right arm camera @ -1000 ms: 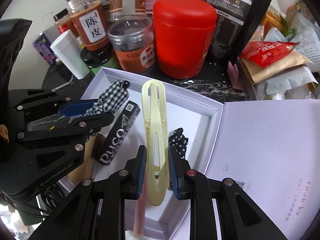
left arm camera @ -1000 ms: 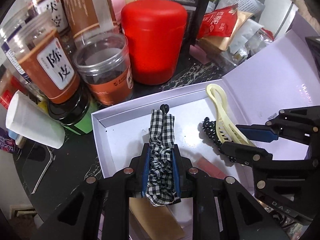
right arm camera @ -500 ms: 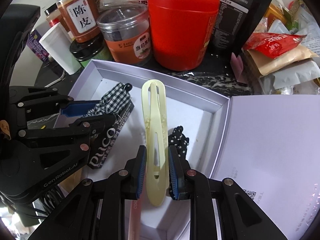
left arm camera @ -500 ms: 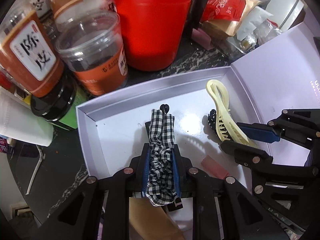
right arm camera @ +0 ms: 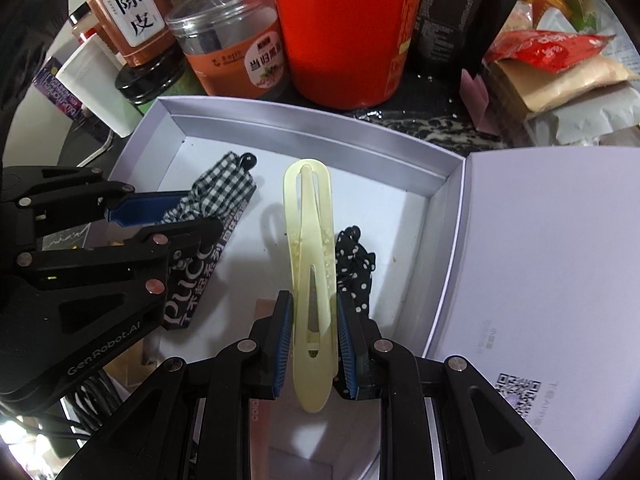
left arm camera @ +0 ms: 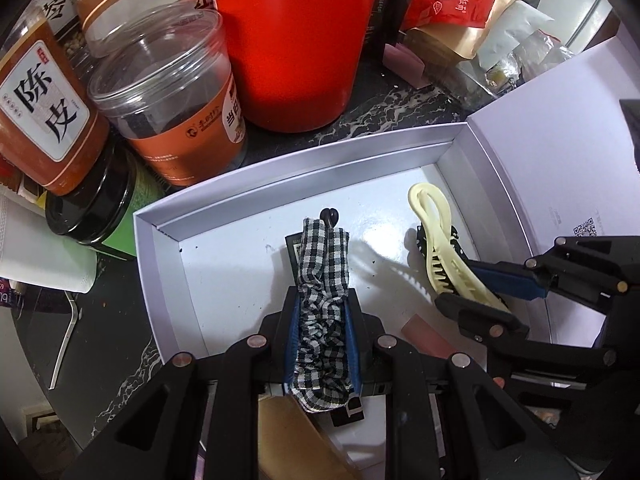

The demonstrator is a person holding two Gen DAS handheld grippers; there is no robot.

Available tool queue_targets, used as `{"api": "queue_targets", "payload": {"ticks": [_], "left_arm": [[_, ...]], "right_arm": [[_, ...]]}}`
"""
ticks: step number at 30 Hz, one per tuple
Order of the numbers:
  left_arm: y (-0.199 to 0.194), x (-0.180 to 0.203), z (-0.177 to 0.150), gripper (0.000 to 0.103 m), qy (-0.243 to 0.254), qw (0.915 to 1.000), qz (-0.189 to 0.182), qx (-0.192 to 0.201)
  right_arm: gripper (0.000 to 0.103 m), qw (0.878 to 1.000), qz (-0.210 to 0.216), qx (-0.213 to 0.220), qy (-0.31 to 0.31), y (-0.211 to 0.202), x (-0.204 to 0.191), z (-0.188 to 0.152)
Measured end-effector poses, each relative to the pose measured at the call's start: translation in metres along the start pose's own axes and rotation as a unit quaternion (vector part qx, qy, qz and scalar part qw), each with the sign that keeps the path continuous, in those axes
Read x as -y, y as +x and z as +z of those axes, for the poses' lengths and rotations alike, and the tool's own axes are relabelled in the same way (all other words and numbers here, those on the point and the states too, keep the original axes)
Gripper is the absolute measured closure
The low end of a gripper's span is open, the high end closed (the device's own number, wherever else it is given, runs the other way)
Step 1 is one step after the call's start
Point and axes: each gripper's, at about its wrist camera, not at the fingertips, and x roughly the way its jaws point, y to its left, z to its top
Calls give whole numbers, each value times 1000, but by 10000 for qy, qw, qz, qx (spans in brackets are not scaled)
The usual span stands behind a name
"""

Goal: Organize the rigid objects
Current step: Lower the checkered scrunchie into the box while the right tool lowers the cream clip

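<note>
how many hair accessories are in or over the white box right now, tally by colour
black-and-white checked fabric hair clip, held in the left gripper: 1
pale yellow plastic hair clip, held in the right gripper: 1
black white-dotted fabric hair accessory, lying in the white box: 1
total: 3

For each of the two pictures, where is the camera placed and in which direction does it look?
Left wrist: sits on the left gripper, looking steeply down into the open white cardboard box; its fingers clamp a black-and-white checked fabric hair clip; the right gripper enters from the right.
Right wrist: sits on the right gripper, looking down into the same box; its fingers clamp a pale yellow plastic hair clip; the left gripper enters from the left.
Shared: box, both clips, red plastic canister.
</note>
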Motion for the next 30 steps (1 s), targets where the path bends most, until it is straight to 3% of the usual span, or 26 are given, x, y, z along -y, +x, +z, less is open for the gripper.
{"api": "queue_targets", "payload": {"ticks": [11, 15, 30], "left_arm": [[2, 3, 3, 83, -63, 9997, 235, -82], [0, -1, 5, 83, -245, 9992, 314, -104], [-31, 8, 1, 79, -207, 9986, 488, -6]], "right_arm": [[80, 10000, 23, -68, 31, 7, -3, 0], [76, 9999, -125, -71, -21, 5, -8, 1], [68, 9998, -164, 131, -20, -36, -5, -5]]}}
